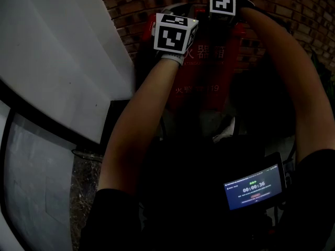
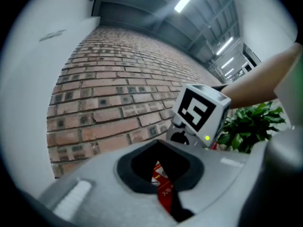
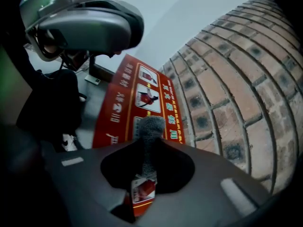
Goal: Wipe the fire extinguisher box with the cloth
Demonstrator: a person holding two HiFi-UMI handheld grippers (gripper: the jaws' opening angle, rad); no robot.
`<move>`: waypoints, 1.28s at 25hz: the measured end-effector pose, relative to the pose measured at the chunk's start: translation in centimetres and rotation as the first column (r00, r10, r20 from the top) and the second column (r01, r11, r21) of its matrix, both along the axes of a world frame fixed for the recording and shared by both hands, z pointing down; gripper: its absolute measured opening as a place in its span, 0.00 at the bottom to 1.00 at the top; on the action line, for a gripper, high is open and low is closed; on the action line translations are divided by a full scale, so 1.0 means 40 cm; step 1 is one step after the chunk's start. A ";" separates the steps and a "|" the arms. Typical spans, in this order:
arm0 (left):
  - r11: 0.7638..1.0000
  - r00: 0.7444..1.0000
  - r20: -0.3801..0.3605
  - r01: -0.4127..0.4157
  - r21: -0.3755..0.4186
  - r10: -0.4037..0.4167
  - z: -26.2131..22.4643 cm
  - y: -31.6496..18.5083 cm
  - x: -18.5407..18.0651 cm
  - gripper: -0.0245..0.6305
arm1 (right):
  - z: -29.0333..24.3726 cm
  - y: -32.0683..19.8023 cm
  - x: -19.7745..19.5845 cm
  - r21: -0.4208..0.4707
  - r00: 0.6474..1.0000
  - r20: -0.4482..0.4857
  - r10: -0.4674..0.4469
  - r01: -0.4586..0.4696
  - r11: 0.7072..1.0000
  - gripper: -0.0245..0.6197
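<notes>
The red fire extinguisher box (image 1: 209,72) stands against a brick wall, and both arms reach up to its top. Its red top with white print and pictures (image 3: 128,103) lies below my right gripper (image 3: 147,145), which is shut on a grey cloth (image 3: 149,129). The cloth's end sticks out past the jaws over the box top. My left gripper (image 2: 158,150) is beside it with its jaws together and nothing visible between them; a sliver of the red box (image 2: 163,188) shows through the gap. In the head view only the marker cubes of the left gripper (image 1: 175,33) and the right gripper (image 1: 222,3) show.
The brick wall (image 2: 118,93) runs behind the box. A white wall panel (image 1: 57,56) stands at the left. A green plant (image 2: 251,124) sits to the right of the box. A small lit screen (image 1: 254,187) hangs at the person's chest.
</notes>
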State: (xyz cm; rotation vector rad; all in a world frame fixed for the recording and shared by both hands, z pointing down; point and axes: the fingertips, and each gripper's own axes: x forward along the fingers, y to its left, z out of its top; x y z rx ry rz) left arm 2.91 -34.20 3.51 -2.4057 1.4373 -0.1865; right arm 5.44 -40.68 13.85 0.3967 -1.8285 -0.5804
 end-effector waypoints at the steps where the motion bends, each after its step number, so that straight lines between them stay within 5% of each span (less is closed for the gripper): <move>1: 1.000 1.000 0.001 0.001 -0.004 -0.001 0.004 0.011 0.001 0.04 | 0.002 0.023 -0.001 -0.014 1.000 -0.006 -0.010 0.010 1.000 0.12; 6: 1.000 1.000 0.010 0.007 -0.016 -0.007 0.015 0.053 0.003 0.04 | 0.003 0.120 0.000 -0.074 0.998 -0.031 -0.046 0.044 0.996 0.12; 14: 1.000 0.999 -0.031 0.012 -0.012 -0.012 0.038 0.092 0.030 0.04 | 0.009 0.197 0.005 -0.051 0.996 -0.048 -0.076 0.073 0.996 0.12; 17: 1.000 0.999 -0.048 0.017 -0.024 -0.018 0.044 0.086 0.028 0.04 | -0.012 0.175 0.011 0.116 0.994 -0.072 -0.077 0.085 0.990 0.12; 21: 0.999 0.996 -0.080 0.025 -0.044 -0.029 0.040 0.074 0.017 0.04 | -0.072 0.109 0.030 0.447 0.977 -0.207 -0.049 0.139 0.884 0.12; 24: 0.998 0.994 -0.099 0.030 -0.050 -0.035 0.029 0.061 0.014 0.04 | -0.089 0.076 0.046 0.503 0.976 -0.216 -0.023 0.131 0.854 0.12; 32: 0.999 0.997 -0.072 0.028 -0.040 -0.031 -0.020 -0.022 0.032 0.04 | -0.116 -0.083 0.110 0.514 0.971 -0.237 0.044 0.087 0.853 0.12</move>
